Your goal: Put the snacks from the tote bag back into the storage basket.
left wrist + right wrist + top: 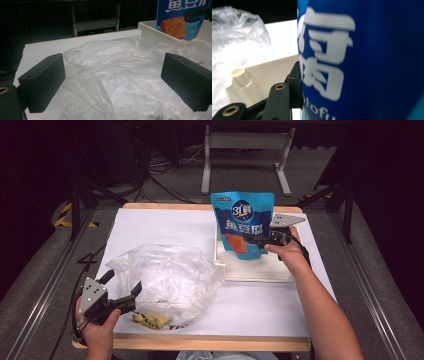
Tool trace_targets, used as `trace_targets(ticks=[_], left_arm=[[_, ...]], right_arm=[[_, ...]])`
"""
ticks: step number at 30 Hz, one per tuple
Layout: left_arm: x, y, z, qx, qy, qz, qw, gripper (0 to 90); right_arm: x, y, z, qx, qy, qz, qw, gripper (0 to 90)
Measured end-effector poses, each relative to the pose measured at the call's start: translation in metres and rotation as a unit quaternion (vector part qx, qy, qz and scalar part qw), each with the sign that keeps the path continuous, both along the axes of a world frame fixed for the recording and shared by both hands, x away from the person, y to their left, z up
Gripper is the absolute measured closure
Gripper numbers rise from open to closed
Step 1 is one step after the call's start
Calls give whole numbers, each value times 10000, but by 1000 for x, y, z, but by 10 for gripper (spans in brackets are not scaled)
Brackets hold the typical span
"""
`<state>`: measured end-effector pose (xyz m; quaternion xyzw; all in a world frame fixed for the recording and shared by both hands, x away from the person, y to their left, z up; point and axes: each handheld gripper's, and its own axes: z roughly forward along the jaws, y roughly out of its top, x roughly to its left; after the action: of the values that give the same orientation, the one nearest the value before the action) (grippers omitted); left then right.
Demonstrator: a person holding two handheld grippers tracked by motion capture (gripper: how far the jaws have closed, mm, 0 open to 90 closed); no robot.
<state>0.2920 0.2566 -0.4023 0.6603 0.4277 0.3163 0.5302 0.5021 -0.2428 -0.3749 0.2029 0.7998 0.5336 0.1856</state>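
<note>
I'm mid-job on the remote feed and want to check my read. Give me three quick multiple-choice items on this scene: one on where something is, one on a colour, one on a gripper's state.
1. Where is the blue snack pouch?
A. Flat inside the plastic bag
B. Held upright over the white tray
C. On the floor

2. What colour is the tray?
A. White
B. Red
C. Green

3. How does the left gripper stand?
A. Shut on the pouch
B. Shut on the tray's rim
C. Open, jaws apart at the clear plastic bag

Answers:
1 B: in the high view the right gripper holds the pouch standing above the tray.
2 A: its walls show white beside the white tabletop.
3 C: the left gripper view shows both jaws wide apart with the plastic bag between and beyond them.
</note>
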Motion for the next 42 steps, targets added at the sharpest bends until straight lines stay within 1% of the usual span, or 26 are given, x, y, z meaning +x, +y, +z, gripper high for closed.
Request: trace_targets(ticks=[4,8,11,14,16,17,19,25,27,28,30,31,33,35,37,38,39,41,42], left_arm=[[0,0,0,-1,-4,3,10000,61],[0,0,0,3,8,-4,10000,61],[0,0,0,-15,5,3,10000,61],[0,0,0,-5,16,0,10000,61],[0,0,0,-24,-13,3,10000,61],[0,-1,0,-20,-14,1,10000,61],[0,-1,-1,-10,-12,-6,10000,61],[0,-2,-1,-17,6,-3,10000,61],[0,-1,-1,-9,2,6,10000,61],[0,-1,-1,-13,8,1,10000,61],[0,-1,-1,-12,14,-2,10000,61],[0,-1,-1,-10,19,-4,10000,61],[0,-2,-1,-12,21,-7,10000,61],[0,-2,-1,-15,21,-12,10000,61],[0,-2,-1,-25,19,-13,10000,61],[0,-2,-1,-25,19,-13,10000,61],[0,-2,-1,-26,19,-16,10000,61],[0,-2,-1,-23,16,-13,10000,61],[0,-2,-1,-32,25,-14,10000,61]], right_arm=[[-1,-2,2,-71,25,-23,10000,506],[0,-3,3,-76,62,-55,9999,494],[0,-3,5,-142,87,-89,9998,483],[-1,-6,8,-259,101,-213,9994,474],[-1,-7,8,-506,153,-272,9982,466],[-1,-8,6,-564,184,-322,9977,465],[-1,-11,7,-572,228,-318,9976,464],[-2,-13,7,-599,226,-306,9975,462],[-2,-13,7,-601,243,-323,9974,440],[-3,-13,7,-612,246,-348,9972,415],[-4,-15,9,-660,207,-453,9966,361],[-5,-16,9,-649,208,-474,9965,350],[-7,-18,11,-708,175,-525,9960,336],[-9,-17,12,-749,144,-564,9955,334],[-13,-18,15,-851,53,-590,9946,333],[-13,-18,15,-851,53,-590,9946,333],[-14,-19,16,-862,47,-604,9944,333],[-16,-24,18,-985,-6,-657,9930,344],[-17,-26,18,-1003,-17,-657,9928,352]])
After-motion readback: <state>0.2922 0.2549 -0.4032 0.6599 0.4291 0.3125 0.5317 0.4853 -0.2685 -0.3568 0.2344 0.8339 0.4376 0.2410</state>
